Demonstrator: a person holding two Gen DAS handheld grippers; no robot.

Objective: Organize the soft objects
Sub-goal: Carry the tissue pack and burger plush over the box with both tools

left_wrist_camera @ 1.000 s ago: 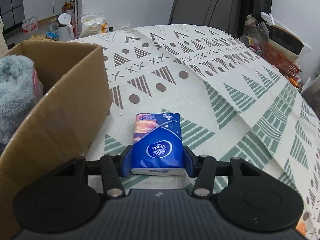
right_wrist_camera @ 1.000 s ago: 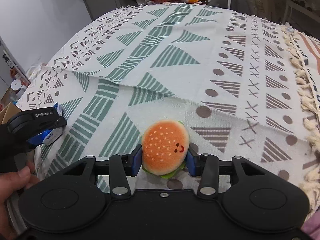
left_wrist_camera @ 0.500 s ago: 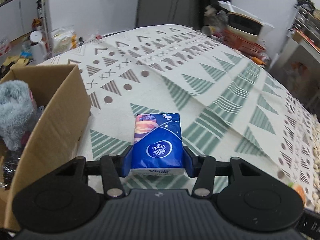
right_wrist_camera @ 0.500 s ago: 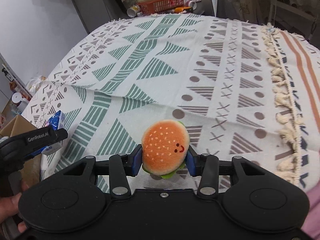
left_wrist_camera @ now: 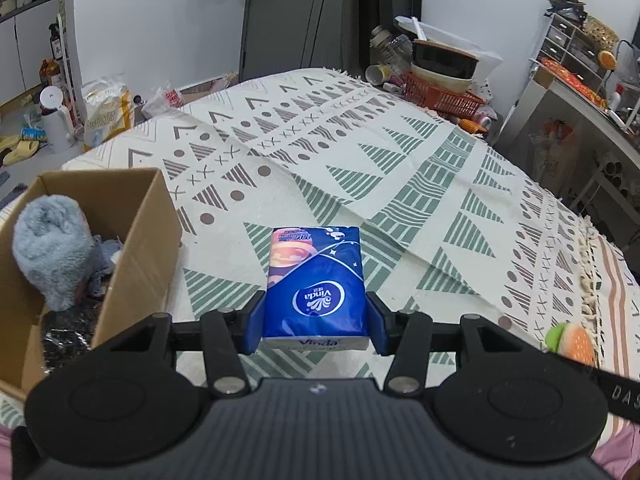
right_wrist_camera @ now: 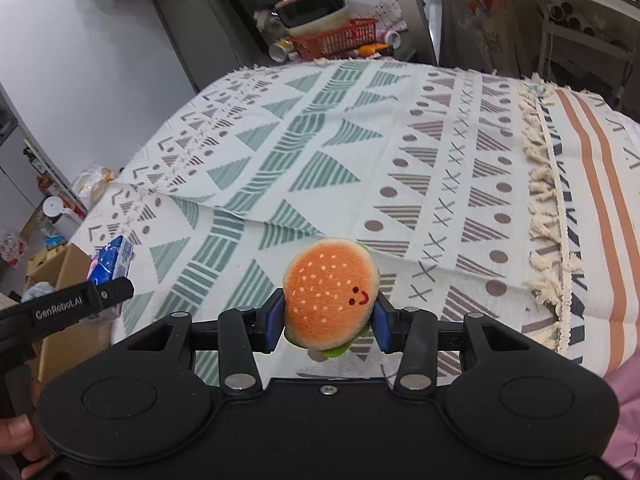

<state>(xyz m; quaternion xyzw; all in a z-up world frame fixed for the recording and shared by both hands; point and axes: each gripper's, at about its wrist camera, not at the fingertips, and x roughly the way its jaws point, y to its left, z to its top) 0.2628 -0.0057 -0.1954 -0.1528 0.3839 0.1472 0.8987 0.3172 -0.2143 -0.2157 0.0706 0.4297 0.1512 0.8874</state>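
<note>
Right claw closed on a plush burger above a patterned cloth.
The burger is clamped between the two blue pads, its smiling face turned upward. At the left edge, the left claw is seen gripping a blue tissue pack beside a cardboard box. A red basket is seen beyond the cloth's far edge.

Even indoor light, sharp, fisheye-bent edges
</note>
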